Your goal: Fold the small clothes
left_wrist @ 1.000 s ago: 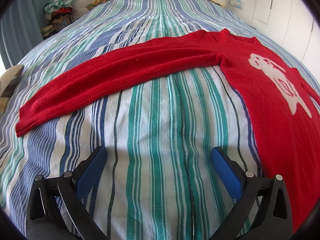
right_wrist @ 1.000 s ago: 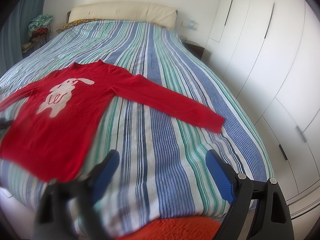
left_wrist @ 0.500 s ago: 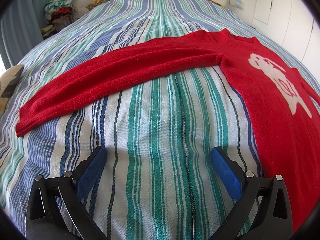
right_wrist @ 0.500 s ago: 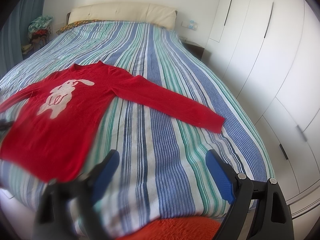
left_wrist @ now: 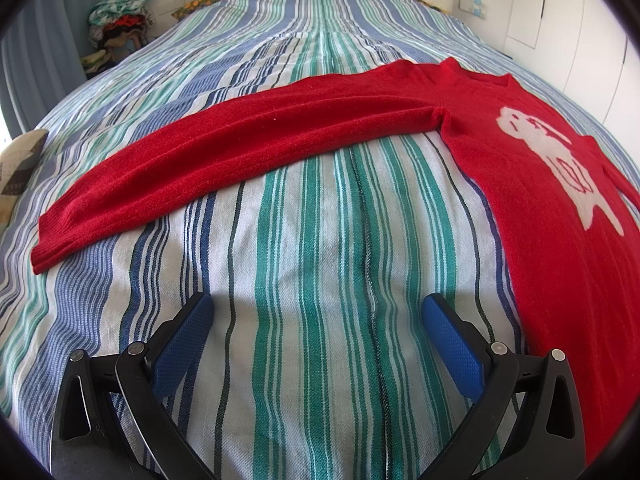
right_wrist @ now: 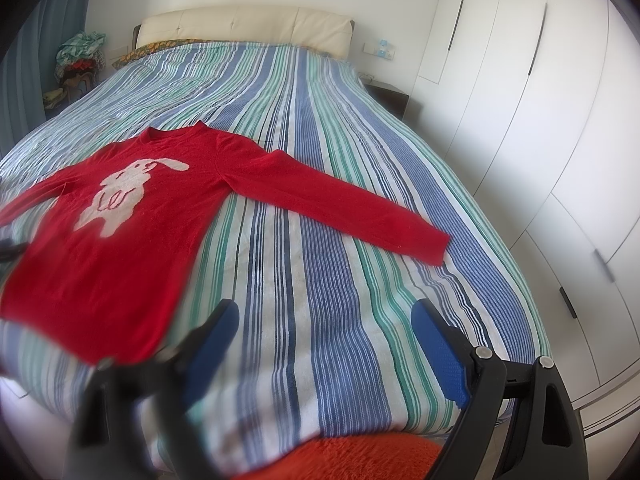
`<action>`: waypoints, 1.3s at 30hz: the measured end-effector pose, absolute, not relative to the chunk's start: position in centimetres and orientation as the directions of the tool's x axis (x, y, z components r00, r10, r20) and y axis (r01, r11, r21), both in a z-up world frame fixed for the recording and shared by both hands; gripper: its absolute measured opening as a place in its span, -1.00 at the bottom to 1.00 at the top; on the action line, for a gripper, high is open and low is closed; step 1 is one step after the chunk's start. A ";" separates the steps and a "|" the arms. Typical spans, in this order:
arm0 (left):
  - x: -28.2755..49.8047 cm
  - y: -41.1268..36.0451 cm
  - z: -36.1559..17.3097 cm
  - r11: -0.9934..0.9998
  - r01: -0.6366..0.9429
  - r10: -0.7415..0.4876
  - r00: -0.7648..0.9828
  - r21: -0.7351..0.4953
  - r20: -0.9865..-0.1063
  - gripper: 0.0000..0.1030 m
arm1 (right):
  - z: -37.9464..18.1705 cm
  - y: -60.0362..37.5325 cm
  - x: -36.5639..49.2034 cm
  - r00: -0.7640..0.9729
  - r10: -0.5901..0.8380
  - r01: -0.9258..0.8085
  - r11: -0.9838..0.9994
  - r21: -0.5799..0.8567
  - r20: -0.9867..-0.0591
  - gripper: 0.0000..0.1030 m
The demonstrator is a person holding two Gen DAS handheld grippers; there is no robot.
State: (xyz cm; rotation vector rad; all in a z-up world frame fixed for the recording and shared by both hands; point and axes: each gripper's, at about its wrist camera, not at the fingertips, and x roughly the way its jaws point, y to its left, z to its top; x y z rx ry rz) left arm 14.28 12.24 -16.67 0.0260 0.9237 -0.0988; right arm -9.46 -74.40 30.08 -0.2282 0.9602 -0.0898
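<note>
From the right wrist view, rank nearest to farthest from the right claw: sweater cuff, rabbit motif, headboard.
1. Sweater cuff, right of the right claw, just beyond it.
2. Rabbit motif, farther, up left on the sweater's chest.
3. Headboard, at the bed's far end.

Sweater (right_wrist: 132,248): lying flat on striped bedspread (right_wrist: 320,240), sleeve stretching right.
Right gripper (right_wrist: 324,320): hovering, gaping empty.

Red knitted sweater (left_wrist: 520,184) (right_wrist: 120,232), long-sleeved, round neck, white rabbit motif (right_wrist: 128,188) on chest. Laid flat, front up, on striped bed cover (right_wrist: 320,240). Unfolded. Both sleeves spread outward and slightly down. Hem toward foot of bed, neck toward headboard. Not gripped.
</note>
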 end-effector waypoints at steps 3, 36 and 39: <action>14.3 12.2 -16.7 0.995 0.096 -0.074 0.599 -0.020 -0.797 0.99 | 30.1 -74.5 -9.5 0.575 -0.175 -0.023 0.973 -0.230 -0.799 0.70; 14.7 12.2 -16.6 0.995 0.094 -0.075 0.605 -0.022 -0.793 0.99 | 16.1 -97.4 2.8 0.644 0.067 0.701 0.349 0.622 -0.762 -0.86; 14.9 12.3 -16.7 0.995 0.093 -0.082 0.605 -0.032 -0.792 0.99 | 20.6 -95.4 5.3 0.681 0.056 0.619 0.489 0.615 -0.730 -0.86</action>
